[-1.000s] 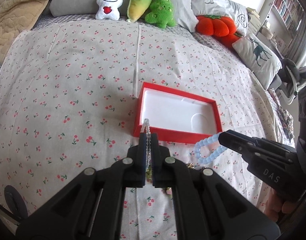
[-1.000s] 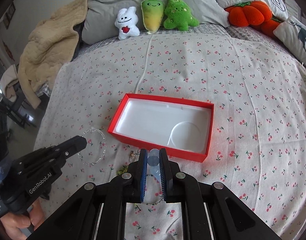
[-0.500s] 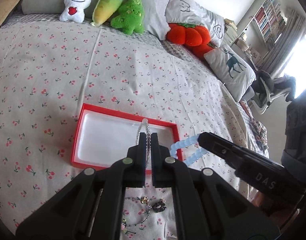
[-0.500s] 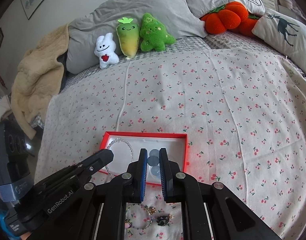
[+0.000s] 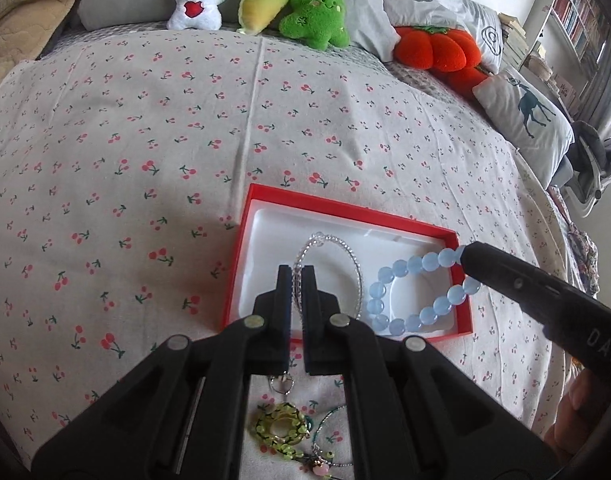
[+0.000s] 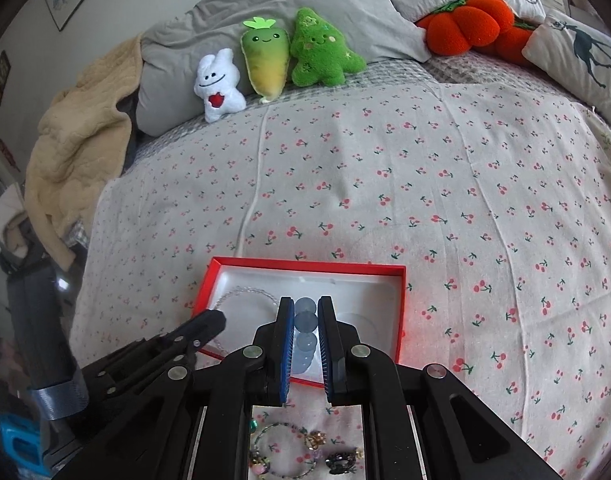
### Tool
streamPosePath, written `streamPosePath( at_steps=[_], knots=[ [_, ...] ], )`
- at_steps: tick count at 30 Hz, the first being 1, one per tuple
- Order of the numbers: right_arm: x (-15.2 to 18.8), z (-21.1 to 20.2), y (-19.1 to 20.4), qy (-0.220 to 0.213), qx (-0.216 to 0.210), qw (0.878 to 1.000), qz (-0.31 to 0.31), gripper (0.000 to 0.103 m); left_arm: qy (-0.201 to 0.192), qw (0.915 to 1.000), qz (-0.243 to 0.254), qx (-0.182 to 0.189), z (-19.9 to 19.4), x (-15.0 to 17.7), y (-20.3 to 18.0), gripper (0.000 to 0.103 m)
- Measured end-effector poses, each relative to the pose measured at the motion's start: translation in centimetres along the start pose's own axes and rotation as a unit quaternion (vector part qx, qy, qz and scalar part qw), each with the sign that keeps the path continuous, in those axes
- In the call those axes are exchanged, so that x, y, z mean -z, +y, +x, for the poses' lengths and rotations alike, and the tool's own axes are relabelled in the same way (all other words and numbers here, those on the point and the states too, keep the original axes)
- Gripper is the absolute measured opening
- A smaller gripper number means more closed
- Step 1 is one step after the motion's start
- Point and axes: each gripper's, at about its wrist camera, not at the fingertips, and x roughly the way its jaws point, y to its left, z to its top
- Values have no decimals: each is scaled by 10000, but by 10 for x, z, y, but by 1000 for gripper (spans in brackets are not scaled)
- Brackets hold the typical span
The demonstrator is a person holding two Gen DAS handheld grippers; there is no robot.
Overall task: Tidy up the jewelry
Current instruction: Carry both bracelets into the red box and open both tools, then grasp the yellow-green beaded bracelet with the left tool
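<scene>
Left gripper clenched on clear crystal-bead bracelet over white-lined red rectangular box. Right gripper grasping pale blue round-bead bracelet above box's right end. Loose jewelry pieces on cherry-print bedsheet, beside box's near edge.

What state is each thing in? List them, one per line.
Left gripper: shut on clear bead bracelet, over the box.
Right gripper: shut on blue bead bracelet, over the box.
Red box: open, lidless.
Green ring pendant: lying on bedsheet, outside the box.
</scene>
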Motion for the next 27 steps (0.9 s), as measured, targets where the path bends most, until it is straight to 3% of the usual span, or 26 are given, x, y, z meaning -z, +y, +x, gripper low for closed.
streamPosePath(
  at_steps=[4, 11, 16, 18, 19, 21, 22, 23, 27],
  knots=[
    [3, 13, -13, 146, 316, 9994, -15, 12, -35, 9997, 197, -156, 0, 0, -6, 5],
    [4, 11, -18, 202, 351, 9992, -75, 16, -38, 9987, 408, -287, -6, 0, -15, 6],
    [8, -3, -15, 323, 411, 9983, -246, 18, -21, 9972, 634, -395, -22, 4, -23, 39],
    [12, -9, -12, 342, 459, 9978, -342, 21, 51, 9971, 623, -425, -28, 8, -22, 48],
    [14, -13, -12, 353, 469, 9975, -382, 25, 96, 9971, 613, -445, -30, 10, -22, 53],
    [19, -19, -11, 377, 526, 9969, -443, 41, 210, 9969, 580, -483, -34, 15, -19, 60],
    [23, -23, -12, 344, 565, 9967, -464, 61, 302, 9969, 558, -472, -36, 18, -18, 62],
    [26, -26, -11, 297, 593, 9965, -506, 65, 403, 9968, 533, -447, -36, 21, -16, 63],
    [40, -33, -12, 420, 760, 9940, -662, 65, 703, 9953, 487, -446, -39, 36, -10, 65]
  ],
)
